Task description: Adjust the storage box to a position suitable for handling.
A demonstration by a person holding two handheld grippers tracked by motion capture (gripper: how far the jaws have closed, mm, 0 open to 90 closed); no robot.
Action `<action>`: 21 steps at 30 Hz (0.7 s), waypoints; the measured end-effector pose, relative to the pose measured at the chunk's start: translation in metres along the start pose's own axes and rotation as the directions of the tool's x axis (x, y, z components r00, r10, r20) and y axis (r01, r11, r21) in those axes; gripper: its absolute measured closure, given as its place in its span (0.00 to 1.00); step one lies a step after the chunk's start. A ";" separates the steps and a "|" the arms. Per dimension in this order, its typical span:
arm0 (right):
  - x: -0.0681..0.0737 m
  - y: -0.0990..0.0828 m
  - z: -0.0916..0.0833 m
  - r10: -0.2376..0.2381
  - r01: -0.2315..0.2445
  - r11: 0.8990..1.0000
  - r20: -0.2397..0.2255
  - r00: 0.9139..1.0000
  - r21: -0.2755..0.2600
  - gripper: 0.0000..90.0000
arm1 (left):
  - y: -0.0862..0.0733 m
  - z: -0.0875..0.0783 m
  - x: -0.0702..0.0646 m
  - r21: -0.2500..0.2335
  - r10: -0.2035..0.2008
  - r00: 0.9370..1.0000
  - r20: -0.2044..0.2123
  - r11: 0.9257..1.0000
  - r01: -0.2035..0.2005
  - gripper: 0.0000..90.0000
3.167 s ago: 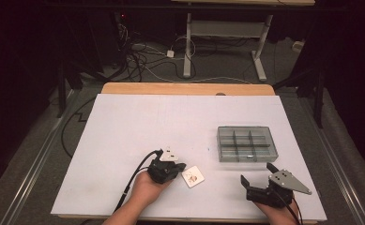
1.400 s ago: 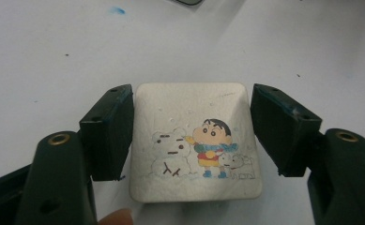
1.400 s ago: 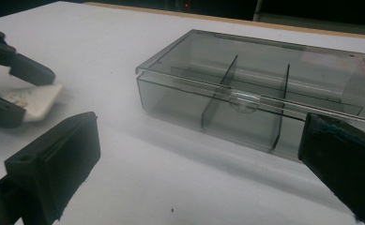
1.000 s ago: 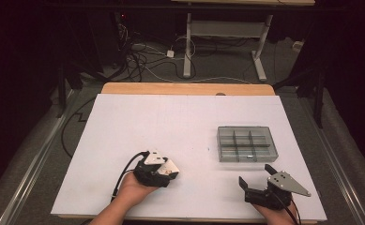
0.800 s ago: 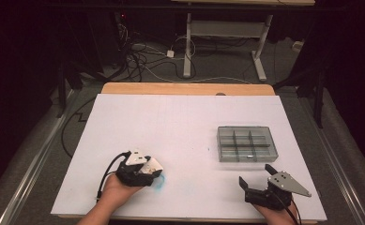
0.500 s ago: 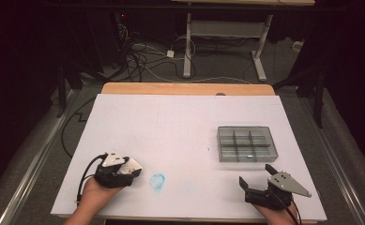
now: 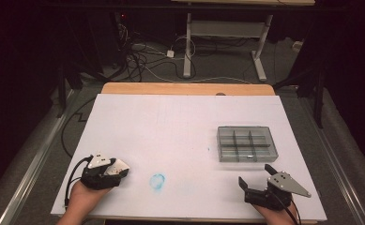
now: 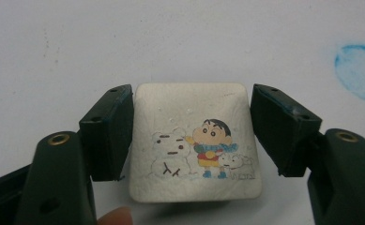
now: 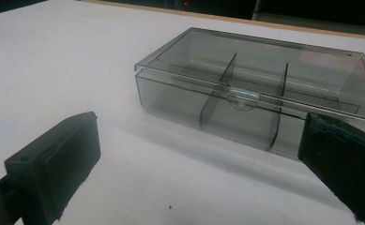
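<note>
Plainly, the work in hand looks like wiping blue marks off the white sheet.

Left claw (image 7: 117, 169): at the near left of the worktop (image 7: 171, 122), clamped on a small white square pad (image 8: 195, 140); both jaws press its 2 side edges, so it is gripped across its width.

White square pad: carries a cartoon print of a child, a snowman and a small dog; it sits between the jaws, low over the white surface, printed face toward the gripper camera. Held this way, I judge, its underside can be rubbed on the sheet like an eraser.

Fingertip (image 8: 115, 218): a bit of the person's finger peeks in at the near edge of the left gripper view, under the pad.

Blue smudge (image 7: 157, 181): a faint ring of blue on the worktop, just right of the left claw and apart from it; in the left gripper view it lies at the far right (image 8: 358, 70). A paler blue haze spreads to its right. It probably needs another pass.

Right claw (image 7: 243, 183): at the near right, jaws standing wide apart and holding nothing, resting and aimed at the box, likely parked out of the way.

Clear compartment box (image 7: 247, 143): smoky plastic, lid shut and latched, dividers making 6 cells that look empty; it stands right of centre, just beyond the right claw, well apart from the smudge.
</note>
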State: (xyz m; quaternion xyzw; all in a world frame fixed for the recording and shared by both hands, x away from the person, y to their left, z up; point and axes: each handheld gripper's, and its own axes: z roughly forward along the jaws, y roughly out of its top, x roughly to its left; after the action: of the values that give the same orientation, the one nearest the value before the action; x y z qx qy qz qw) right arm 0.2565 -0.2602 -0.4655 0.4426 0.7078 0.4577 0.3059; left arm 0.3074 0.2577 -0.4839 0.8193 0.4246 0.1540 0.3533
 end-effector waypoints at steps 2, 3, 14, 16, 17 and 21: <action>0.000 0.000 0.000 -0.002 0.002 1.000 -0.001 1.000 0.002 0.00 | -0.002 0.002 0.002 0.002 -0.006 1.000 -0.011 1.000 0.006 0.35; 0.000 0.000 0.000 0.001 -0.001 1.000 0.000 1.000 0.003 0.00 | -0.003 0.003 0.003 0.007 -0.008 1.000 -0.011 1.000 0.008 0.35; 0.002 -0.001 0.001 -0.004 0.004 1.000 0.000 1.000 0.009 0.00 | -0.003 0.006 0.002 0.025 -0.006 1.000 -0.009 1.000 0.006 0.35; 0.002 -0.001 0.001 -0.005 0.005 1.000 -0.001 1.000 0.009 0.00 | -0.003 0.006 0.003 0.028 -0.009 1.000 -0.005 1.000 0.009 0.35; 0.002 -0.002 0.001 -0.003 0.003 1.000 -0.004 1.000 0.011 0.00 | -0.002 0.006 0.003 0.029 -0.009 1.000 0.002 1.000 0.009 0.34; 0.002 -0.003 0.001 -0.009 0.009 1.000 -0.003 1.000 0.014 0.00 | -0.001 0.008 0.002 0.042 0.009 1.000 0.021 0.999 -0.010 0.25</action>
State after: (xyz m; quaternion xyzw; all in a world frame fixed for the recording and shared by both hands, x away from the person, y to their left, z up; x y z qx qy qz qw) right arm 0.2555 -0.2581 -0.4684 0.4410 0.7135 0.4520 0.3035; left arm 0.3120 0.2560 -0.4901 0.8302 0.4200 0.1381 0.3396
